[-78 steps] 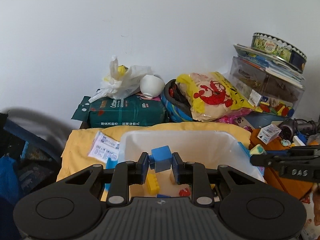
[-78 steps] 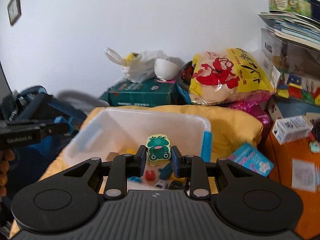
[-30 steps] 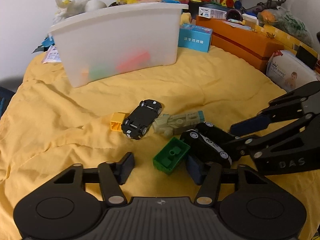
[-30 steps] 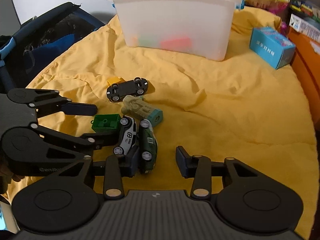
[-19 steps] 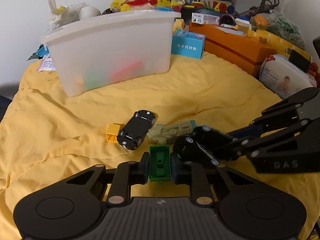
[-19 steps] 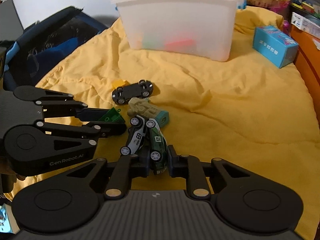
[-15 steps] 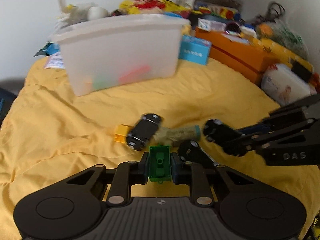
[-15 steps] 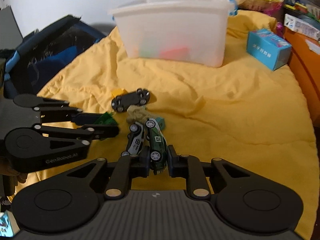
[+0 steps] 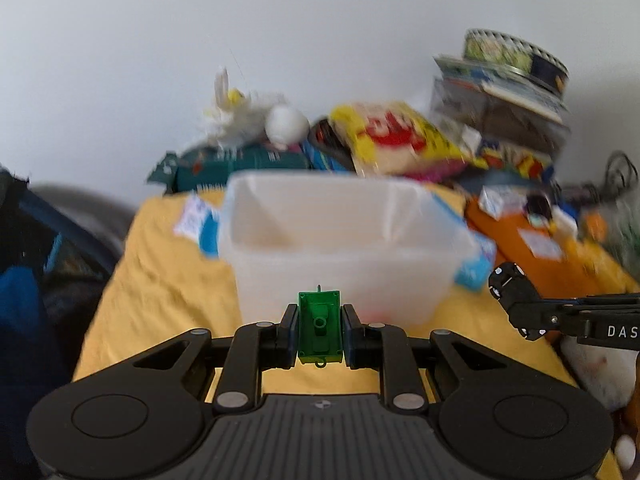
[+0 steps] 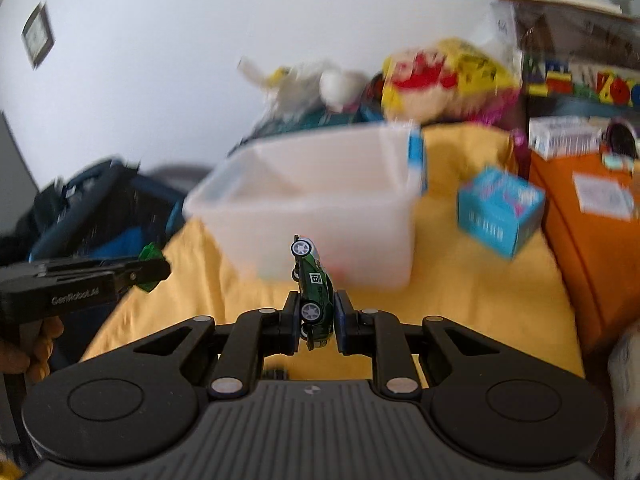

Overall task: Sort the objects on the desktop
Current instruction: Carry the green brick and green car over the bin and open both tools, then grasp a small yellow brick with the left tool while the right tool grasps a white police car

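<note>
My left gripper is shut on a green toy block and holds it in the air just in front of the white plastic bin. My right gripper is shut on a green toy car marked 18, nose up, also in front of the bin. The right gripper with a dark car shows at the right of the left wrist view. The left gripper with the green block shows at the left of the right wrist view.
The bin stands on a yellow cloth. A blue box lies right of it, beside an orange box. A dark blue bag sits at the left. Bags, a bowl and stacked boxes crowd the wall behind.
Both grippers closed on their toys, lifted them off the cloth and moved up toward the bin. The other toys on the cloth have dropped out of view.
</note>
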`<act>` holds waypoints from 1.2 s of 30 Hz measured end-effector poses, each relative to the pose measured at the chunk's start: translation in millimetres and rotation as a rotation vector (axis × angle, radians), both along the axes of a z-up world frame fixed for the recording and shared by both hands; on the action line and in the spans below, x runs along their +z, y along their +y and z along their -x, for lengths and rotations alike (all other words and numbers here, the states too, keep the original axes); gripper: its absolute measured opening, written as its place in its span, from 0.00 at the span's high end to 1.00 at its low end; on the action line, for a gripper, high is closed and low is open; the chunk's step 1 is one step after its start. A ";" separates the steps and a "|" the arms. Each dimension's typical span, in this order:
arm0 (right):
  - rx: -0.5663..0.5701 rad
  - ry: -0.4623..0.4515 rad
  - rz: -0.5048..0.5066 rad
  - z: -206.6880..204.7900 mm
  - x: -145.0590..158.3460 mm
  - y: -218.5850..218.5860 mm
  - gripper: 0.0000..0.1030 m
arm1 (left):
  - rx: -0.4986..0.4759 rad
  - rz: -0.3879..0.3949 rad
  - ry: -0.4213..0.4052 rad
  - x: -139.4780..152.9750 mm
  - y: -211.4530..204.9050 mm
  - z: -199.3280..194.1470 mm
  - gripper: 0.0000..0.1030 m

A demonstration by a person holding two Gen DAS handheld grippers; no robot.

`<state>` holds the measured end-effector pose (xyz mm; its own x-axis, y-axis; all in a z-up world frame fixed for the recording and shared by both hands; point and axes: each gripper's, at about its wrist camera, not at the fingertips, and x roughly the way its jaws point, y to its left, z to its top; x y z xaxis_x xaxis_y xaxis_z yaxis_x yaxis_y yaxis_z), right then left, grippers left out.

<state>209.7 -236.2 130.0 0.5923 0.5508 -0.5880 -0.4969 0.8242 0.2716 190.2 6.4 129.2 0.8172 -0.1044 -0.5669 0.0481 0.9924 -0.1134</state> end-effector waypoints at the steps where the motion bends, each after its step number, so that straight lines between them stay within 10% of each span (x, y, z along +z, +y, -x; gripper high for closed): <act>1: -0.003 0.000 -0.003 -9.3 5.8 2.4 0.81 | 0.003 -0.009 -0.006 7.2 0.8 -10.4 0.77; 16: 0.006 0.020 0.195 -120.8 14.7 50.3 0.81 | 0.038 -0.008 0.075 24.5 3.9 -123.0 0.69; 20: -0.012 -0.002 0.216 -124.9 12.4 54.5 0.39 | 0.116 -0.058 0.094 20.4 7.0 -131.6 0.37; 28: 0.074 -0.086 0.174 -63.6 16.4 36.2 0.40 | 0.005 -0.101 0.012 8.1 6.4 -66.0 0.37; 36: 0.199 0.072 0.241 59.1 -67.6 19.7 0.43 | -0.040 -0.087 0.146 -77.5 -7.4 24.8 0.37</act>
<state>150.6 -216.5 62.4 0.4390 0.4914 -0.7522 -0.6416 0.7576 0.1205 165.4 -1.0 51.7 0.7217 -0.0808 -0.6875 0.0773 0.9964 -0.0359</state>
